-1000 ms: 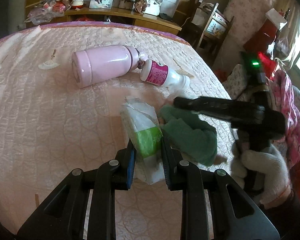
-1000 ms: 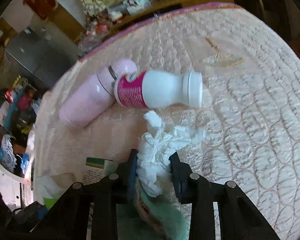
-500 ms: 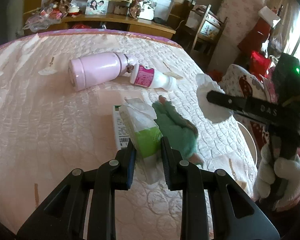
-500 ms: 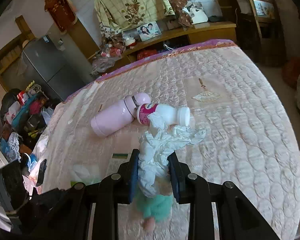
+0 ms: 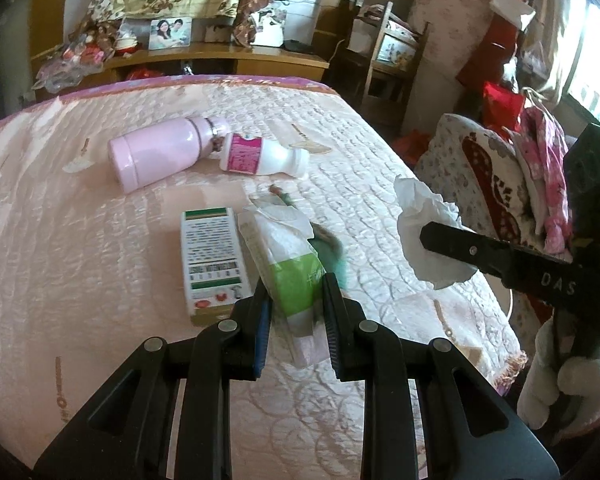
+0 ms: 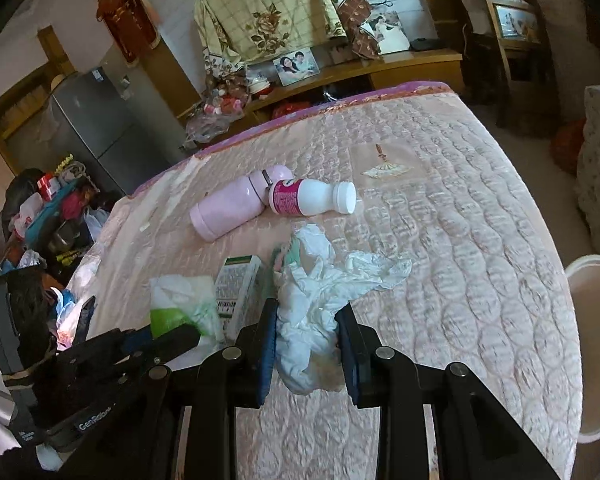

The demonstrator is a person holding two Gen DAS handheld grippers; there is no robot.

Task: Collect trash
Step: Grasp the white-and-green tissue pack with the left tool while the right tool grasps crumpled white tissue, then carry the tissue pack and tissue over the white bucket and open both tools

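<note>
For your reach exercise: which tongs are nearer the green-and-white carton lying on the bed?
Left. The left tongs hang just beside the carton; the right tongs are farther off, across the tissue pack.

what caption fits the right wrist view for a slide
Right gripper clamps crumpled white tissue above the quilted pink bedspread.

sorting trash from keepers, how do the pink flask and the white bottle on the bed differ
The pink flask is plain pink and the bigger of the two; the white bottle is white with a magenta label. The flask has a metal ring at its neck; the bottle has a white screw cap. Both lie on their sides, touching.
</note>
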